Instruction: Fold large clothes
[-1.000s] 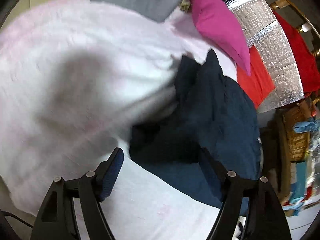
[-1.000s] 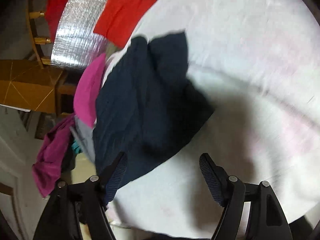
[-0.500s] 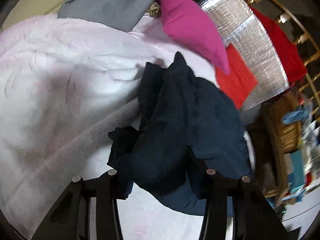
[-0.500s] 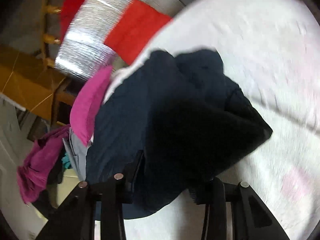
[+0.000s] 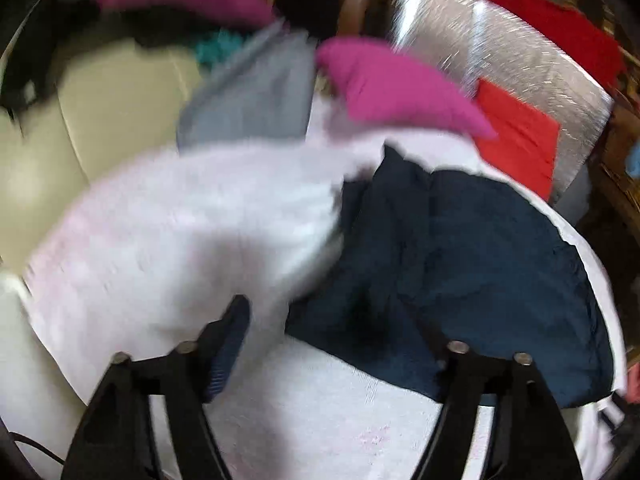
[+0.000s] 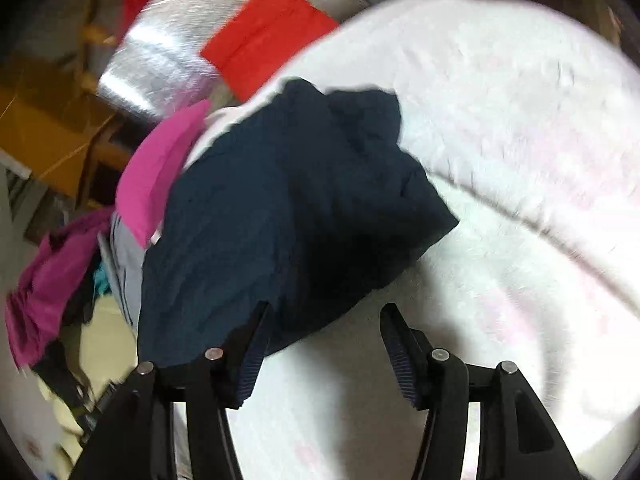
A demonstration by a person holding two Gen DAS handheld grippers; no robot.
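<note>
On the white blanket [image 6: 520,120], near its far edge, we see the navy garment [image 6: 280,208] lying bunched. Left gripper [image 5: 336,340] and right gripper [image 6: 324,340] jaws are opening, pinching nothing.

Motion blur smears the white blanket [image 5: 180,220]; edges cropped.

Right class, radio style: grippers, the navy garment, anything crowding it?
Left gripper and right gripper opening, empty. Navy garment bunched on white cover. Pink cloth alongside.
</note>
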